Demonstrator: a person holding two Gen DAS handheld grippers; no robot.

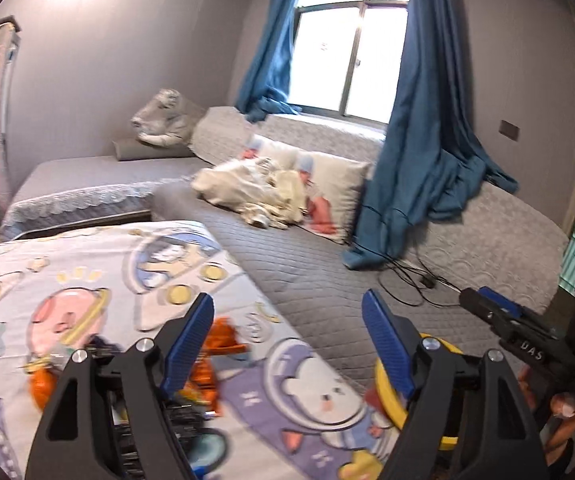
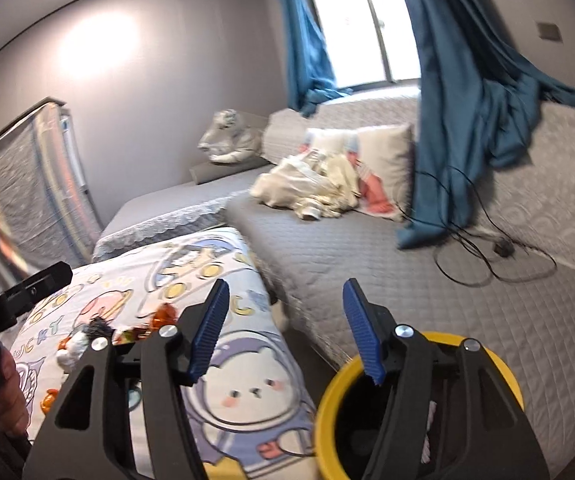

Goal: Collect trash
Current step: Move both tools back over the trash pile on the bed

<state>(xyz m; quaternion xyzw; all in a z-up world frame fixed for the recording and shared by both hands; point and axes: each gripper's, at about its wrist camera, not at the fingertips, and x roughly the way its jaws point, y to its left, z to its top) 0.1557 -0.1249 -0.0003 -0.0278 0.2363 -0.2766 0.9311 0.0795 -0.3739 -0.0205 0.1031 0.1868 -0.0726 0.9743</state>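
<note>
We have both tools up over the cartoon bedspread (image 1: 99, 280) and nothing in either of them; the left gripper (image 1: 287, 336) stands with its blue pads spread wide, and the right gripper (image 2: 285, 320) is spread just as wide, empty too.

The trash sits on the bedspread; in the left wrist view the orange wrappers (image 1: 211, 364) lie at about seven o'clock from the gap between the pads, partly hidden behind the left finger; they are blurred, so we cannot say how many pieces there are. In the right wrist view the same litter (image 2: 127, 330) shows at nine o'clock, orange bits with something white and something dark among them, near the bedspread's edge.

The yellow bin (image 2: 339, 392) waits at five o'clock under the right gripper, its mouth open, down in the gap between the bedspread and the grey quilted mattress (image 2: 427, 300); in the left view only a slice of its yellow rim (image 1: 383, 384) peeks past the right finger.

So the job now, as we judge it, is a pick; we would swing the left tool down toward seven o'clock, centre one wrapper between the pads, and close low enough to catch the foil but not the cloth; thin wrappers slide, so pinch a crumpled fold rather than a flat edge; the black cable (image 2: 471, 252) at two o'clock lies well apart and can be left alone.
</note>
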